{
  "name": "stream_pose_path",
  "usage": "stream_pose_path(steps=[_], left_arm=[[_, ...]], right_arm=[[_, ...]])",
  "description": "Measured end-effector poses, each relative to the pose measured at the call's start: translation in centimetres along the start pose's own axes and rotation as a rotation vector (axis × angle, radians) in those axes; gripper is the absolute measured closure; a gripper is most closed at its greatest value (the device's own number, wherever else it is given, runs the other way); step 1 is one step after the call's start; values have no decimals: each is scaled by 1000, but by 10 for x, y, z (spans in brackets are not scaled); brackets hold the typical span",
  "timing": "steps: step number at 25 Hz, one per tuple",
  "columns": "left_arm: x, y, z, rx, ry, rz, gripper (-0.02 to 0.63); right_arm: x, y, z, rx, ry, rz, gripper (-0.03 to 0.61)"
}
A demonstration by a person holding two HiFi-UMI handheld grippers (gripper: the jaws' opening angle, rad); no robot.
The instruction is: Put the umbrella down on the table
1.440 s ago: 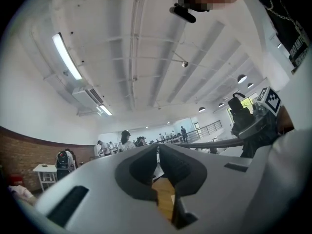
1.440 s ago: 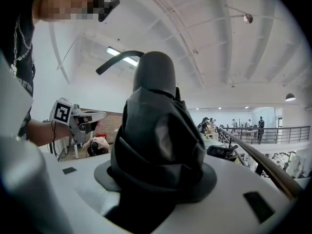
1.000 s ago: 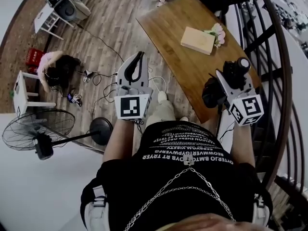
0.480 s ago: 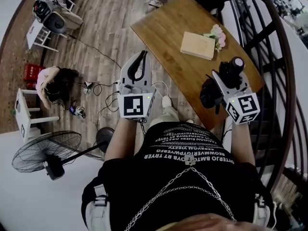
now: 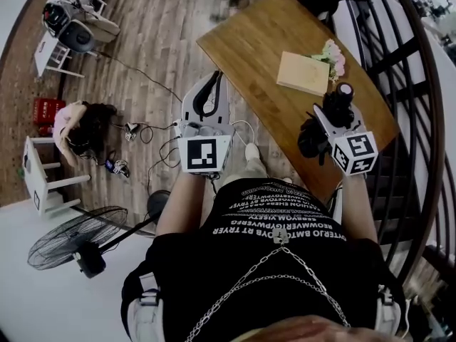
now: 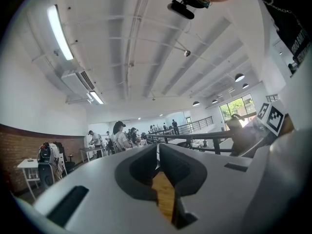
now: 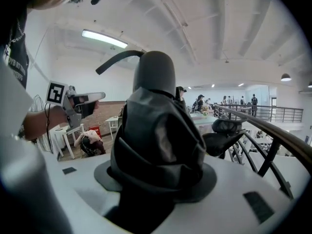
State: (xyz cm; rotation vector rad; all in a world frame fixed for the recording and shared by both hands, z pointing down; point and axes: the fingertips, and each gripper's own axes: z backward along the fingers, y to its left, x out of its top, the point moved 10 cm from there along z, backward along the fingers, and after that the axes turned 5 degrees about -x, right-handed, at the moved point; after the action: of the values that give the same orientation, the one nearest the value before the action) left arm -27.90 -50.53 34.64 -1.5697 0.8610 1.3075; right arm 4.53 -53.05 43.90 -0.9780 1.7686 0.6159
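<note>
A person in a black printed shirt stands at the near corner of a long wooden table (image 5: 260, 45), seen from above, with a hand-held gripper in each hand.

The right gripper (image 5: 335, 116) is clamped on a folded black umbrella (image 5: 311, 137). In the right gripper view the umbrella (image 7: 158, 130) fills the space between the jaws: a bundle of dark, creased fabric that stands up out of the grip and ends in a rounded grey cap. From above, the umbrella sits over the table's near end, close to the edge. Whether it touches the wood cannot be told.

The left gripper (image 5: 211, 80) is held out over the floor, just beside the table's left edge. Its jaws are closed together, tip against tip, with nothing between them. In the left gripper view (image 6: 157, 147) only a sliver of the wooden tabletop shows through the hollow behind the tips.

Further along the table lie a flat pale wooden box (image 5: 303, 73) and, just beside it, a small bunch of pale flowers (image 5: 333, 52). They are well apart from the umbrella.

On the plank floor to the left are a standing fan (image 5: 71, 237), a white stool (image 5: 43, 180), a red crate (image 5: 45, 109), loose cables (image 5: 153, 152) and a crouching person (image 5: 78, 120). A dark curved railing (image 5: 420, 84) runs along the right side.
</note>
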Motion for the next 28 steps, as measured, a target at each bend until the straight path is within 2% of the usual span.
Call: stream_pose_path(steps=[3,8,10,16,20,28], left_arm=[[-2,12,-8,-5,-4,-9,574],[-10,19,-21,-39,-14,31,575],[-14,19,-24,-58,-4,12,574],[-29,26,-31,-68,14,53,575],[-37,27,-32,-83,44,60,575],[-39,32,-32,-100,45,78,575]], right_arm=[[-16,4,-24,4,52,-22,331],[-54,5,-65,20,139,-98,331],[-71,7,-78,23,176,-105,331],[-117,14,-113,18,288,-101,331],[-149,11,-132,-8,356,-151,331],[-197,9,-162,-96,481,-202,328]])
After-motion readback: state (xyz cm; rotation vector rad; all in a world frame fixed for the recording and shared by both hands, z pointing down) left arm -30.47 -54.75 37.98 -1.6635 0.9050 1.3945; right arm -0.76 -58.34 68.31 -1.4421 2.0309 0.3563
